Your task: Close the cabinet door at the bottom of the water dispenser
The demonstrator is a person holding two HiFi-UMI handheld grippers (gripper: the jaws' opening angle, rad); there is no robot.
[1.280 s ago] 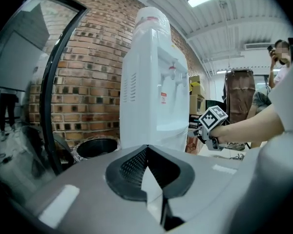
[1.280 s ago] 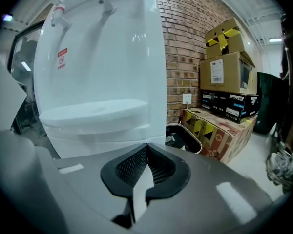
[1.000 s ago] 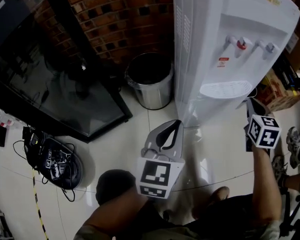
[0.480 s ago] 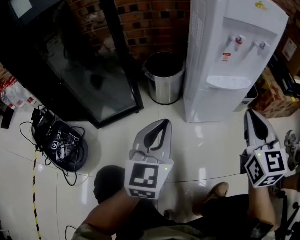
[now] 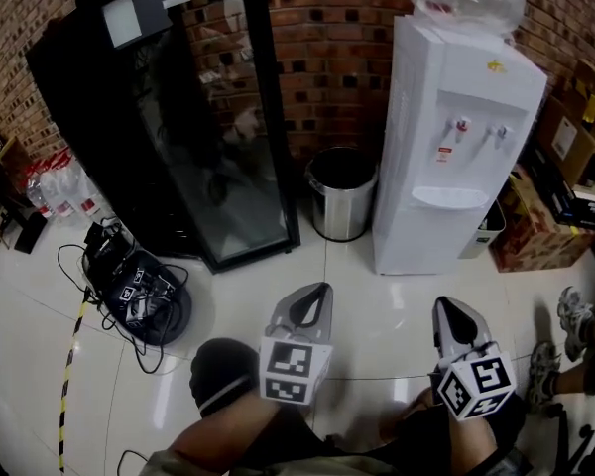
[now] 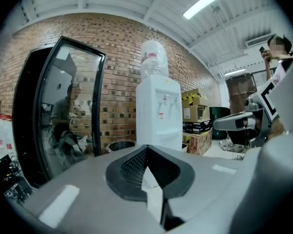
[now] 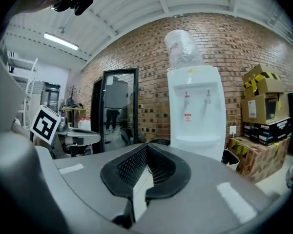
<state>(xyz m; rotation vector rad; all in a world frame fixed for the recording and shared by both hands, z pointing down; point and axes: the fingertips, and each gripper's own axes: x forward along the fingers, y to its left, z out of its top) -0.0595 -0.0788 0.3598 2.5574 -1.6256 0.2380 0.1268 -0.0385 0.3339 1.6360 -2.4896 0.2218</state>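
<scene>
Left gripper [image 5: 320, 292] and right gripper [image 5: 447, 306] have jaws together, empty; well ahead, the water dispenser's [image 5: 461, 117] cabinet door [image 5: 431, 238] already looks closed.

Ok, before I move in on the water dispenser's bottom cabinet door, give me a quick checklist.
1. Left tool empty, jaws together: ok.
2. Right tool empty, jaws together: ok.
3. Water dispenser upright and in view ahead: ok.
4. Cabinet door standing open: cannot tell; the lower front looks flat in the head view.
5. Trash bin beside the dispenser, off the door's front: ok.
6. Tools close to the door: not ok, both hang back from it.
</scene>
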